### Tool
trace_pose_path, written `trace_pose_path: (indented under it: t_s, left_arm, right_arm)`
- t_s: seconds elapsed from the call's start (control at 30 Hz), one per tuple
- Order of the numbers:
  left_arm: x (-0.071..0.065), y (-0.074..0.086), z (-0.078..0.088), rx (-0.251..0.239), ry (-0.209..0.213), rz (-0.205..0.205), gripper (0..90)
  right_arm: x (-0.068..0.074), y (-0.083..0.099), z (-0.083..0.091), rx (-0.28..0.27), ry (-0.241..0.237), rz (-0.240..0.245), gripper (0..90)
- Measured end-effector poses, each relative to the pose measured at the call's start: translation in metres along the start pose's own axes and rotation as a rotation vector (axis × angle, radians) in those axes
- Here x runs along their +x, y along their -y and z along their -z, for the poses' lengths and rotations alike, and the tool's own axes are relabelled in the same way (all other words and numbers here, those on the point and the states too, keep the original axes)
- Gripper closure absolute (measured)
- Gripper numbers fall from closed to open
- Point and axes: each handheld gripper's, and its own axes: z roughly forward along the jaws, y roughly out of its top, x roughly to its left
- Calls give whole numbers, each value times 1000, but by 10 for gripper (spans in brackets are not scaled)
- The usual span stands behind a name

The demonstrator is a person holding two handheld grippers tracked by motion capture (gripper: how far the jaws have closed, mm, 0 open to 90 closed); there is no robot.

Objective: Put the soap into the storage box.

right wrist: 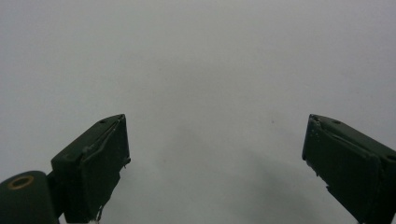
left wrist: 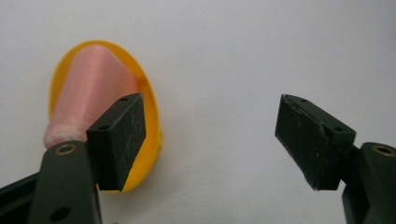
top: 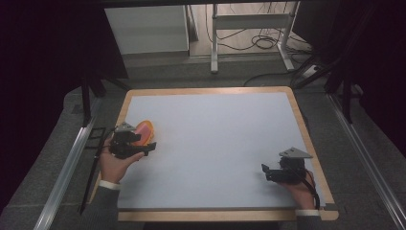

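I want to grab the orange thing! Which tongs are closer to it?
Left. The left tongs sit open right beside the orange thing, not holding it. The right tongs are far across the table.

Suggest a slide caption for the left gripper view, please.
Open left gripper beside an orange-rimmed pink object lying on the white table surface.

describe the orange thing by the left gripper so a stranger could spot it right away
On the white table top, look near its left edge, just beyond the left gripper. There lies the orange dish, rounded, with a pale pink lump resting in it; it is the one coloured thing on the sheet.
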Motion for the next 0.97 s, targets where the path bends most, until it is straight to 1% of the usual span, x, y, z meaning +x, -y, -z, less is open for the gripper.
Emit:
trace_pose_path:
  t_s: [0.03,0.13,0.3,0.33,0.47,0.5,0.57,0.63,0.77,0.83,0.9,0.97]
  left_arm:
    - [-4,6,1,-15,7,-12,261]
    - [-8,15,0,-1,16,-32,256]
    - [-15,37,-3,13,17,-34,255]
    - [-15,41,-3,13,16,-31,255]
    - [-11,59,-3,1,26,8,262]
    - [-9,62,-4,9,29,13,264]
    - [-5,66,-6,23,20,17,263]
    - [-2,67,-7,15,34,32,263]
    - [-2,67,-9,-5,41,35,264]
    - [0,66,-10,-20,43,47,264]
    - [1,65,-11,-14,57,43,262]
    - [2,65,-11,-10,55,38,260]
  right_arm:
    - [0,0,0,0,0,1,69]
    - [1,0,0,-3,-3,4,69]
    - [1,-1,2,-11,-1,1,69]
    - [1,-1,2,-15,-2,3,69]
    - [2,-2,4,-26,0,10,69]
    - [3,-2,4,-28,1,11,69]
    - [4,-3,4,-30,-2,16,69]
    - [5,-4,5,-37,0,22,69]
    - [6,-5,7,-54,2,26,69]
    - [6,-6,7,-59,2,30,70]
    - [6,-6,7,-65,-4,29,69]
    - [7,-8,8,-71,-6,28,69]
